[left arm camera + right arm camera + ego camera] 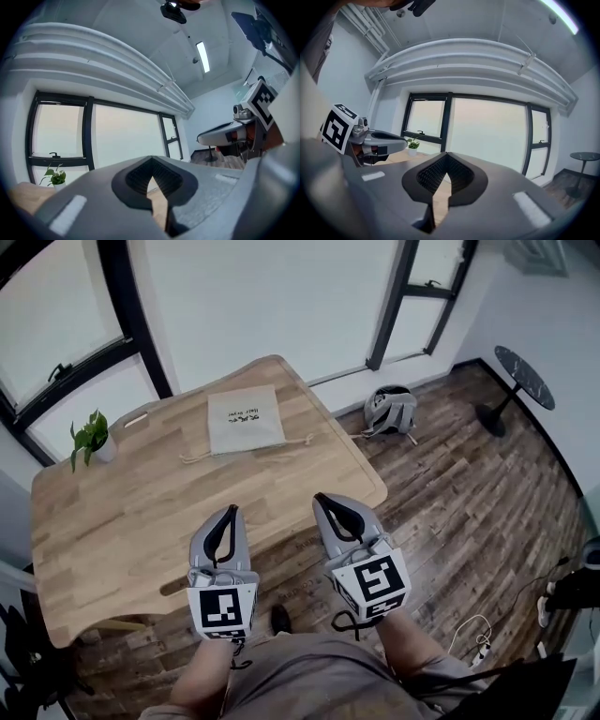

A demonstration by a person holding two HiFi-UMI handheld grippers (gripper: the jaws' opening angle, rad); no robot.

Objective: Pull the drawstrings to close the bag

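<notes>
Down by the person's lap, the left gripper (232,511) and right gripper (322,498) are hovering, each pinched together on nothing. Ahead, the bench (141,512) is carrying the bag (246,420), lying flat near its far edge, well apart from both. Drawstrings (195,458) are trailing out either side. It's looking like light, limp cloth, likely to slide, so I'm favouring a cord end per gripper.

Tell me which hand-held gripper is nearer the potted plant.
Left. The left hand-held gripper is over the near edge of the table, with the potted plant ahead to its left; the right hand-held gripper is farther right.
</notes>
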